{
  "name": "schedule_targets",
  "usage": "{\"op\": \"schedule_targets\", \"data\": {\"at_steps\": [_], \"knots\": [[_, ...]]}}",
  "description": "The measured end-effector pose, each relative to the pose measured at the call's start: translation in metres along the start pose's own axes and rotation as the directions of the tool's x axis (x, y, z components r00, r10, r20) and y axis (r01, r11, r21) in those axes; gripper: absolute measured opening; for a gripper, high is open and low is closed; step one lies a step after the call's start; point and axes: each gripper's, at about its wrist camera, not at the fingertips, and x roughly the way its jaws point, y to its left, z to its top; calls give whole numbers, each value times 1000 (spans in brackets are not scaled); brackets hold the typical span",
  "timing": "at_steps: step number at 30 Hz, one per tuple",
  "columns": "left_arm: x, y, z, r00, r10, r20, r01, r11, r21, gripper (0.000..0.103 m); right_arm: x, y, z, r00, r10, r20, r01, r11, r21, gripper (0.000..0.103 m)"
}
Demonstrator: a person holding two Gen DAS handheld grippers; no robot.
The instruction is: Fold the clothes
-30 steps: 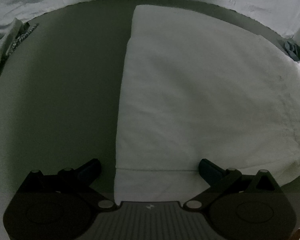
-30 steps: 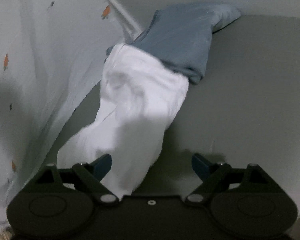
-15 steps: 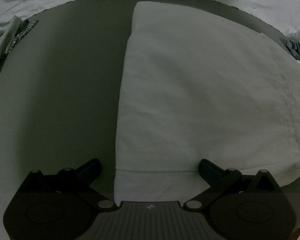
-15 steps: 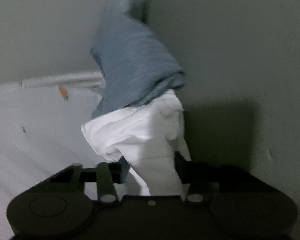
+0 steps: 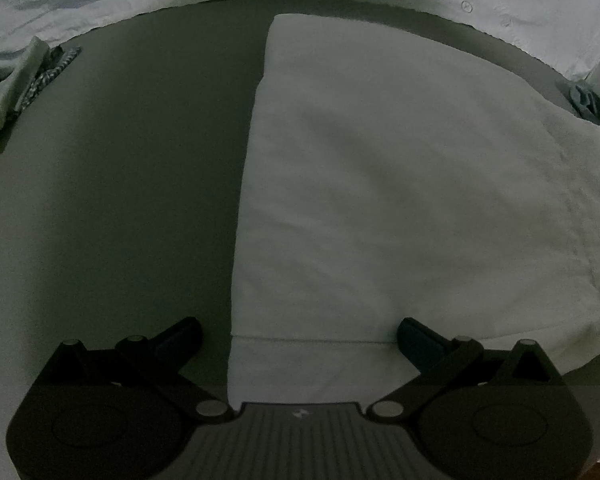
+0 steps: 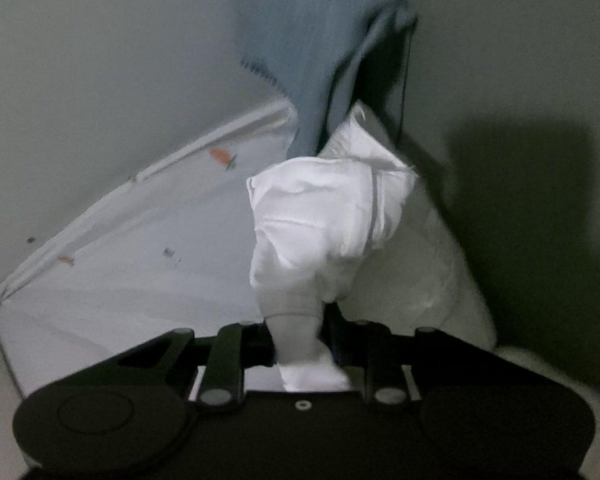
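Right wrist view: my right tongs [image 6: 300,344] have just been closing and now pinch a bunched white garment [image 6: 324,220] between the pads – the cloth rises from the jaws in a crumpled mass. A blue-grey garment [image 6: 320,52] drapes just behind and above the white one, touching it. Beside the white garment lies a pale printed sheet [image 6: 140,248] with small orange motifs.

Left wrist view: my left tongs [image 5: 298,338] stand wide apart, gripping nothing – they hover over the near hem of a folded white cloth [image 5: 400,184] lying flat on the grey counter [image 5: 120,200]. Crumpled fabrics [image 5: 32,76] sit well away from the cloth at the counter's far edge.
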Motion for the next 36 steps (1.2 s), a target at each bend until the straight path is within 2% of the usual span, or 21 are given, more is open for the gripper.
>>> {"op": "schedule_targets", "data": {"at_steps": [6,12,15,19,20,21,22,25,27,31,34,36], "knots": [[1,6,-3,1000,-2,20,2,1000,4,103,13,-5,-44,985,64,-159,-66,998,-6,24],[-4,21,-15,999,-5,34,4,1000,9,103,30,-19,-98,953,57,-297,-50,998,30,24],[-9,26,-28,999,-6,37,5,1000,8,103,30,-34,-128,928,3,-372,8,1000,30,24],[9,26,-60,999,-6,40,6,1000,5,103,34,-72,-160,881,-158,-446,149,987,-54,24],[7,27,-62,999,-7,40,7,1000,5,103,36,-82,-164,860,-231,-455,203,973,-110,24],[23,15,-45,999,-9,40,9,1000,6,103,38,-93,-167,835,-303,-459,254,953,-168,24],[38,6,-26,999,-14,39,14,1000,9,103,40,-105,-170,797,-404,-449,333,914,-231,24],[31,20,-28,999,-36,18,36,998,50,103,43,-121,-182,719,-564,-406,443,822,-357,21],[30,23,-30,999,-54,-4,54,995,85,103,45,-110,-191,713,-594,-372,454,796,-401,23],[21,39,-39,996,-82,-32,84,993,78,103,51,-96,-205,698,-631,-338,469,760,-450,25],[28,38,-32,997,-59,-55,64,995,81,103,61,-80,-215,700,-640,-317,440,736,-514,41],[25,44,-32,997,-56,-45,60,995,86,103,66,-69,-231,682,-665,-304,400,687,-606,45]]}}
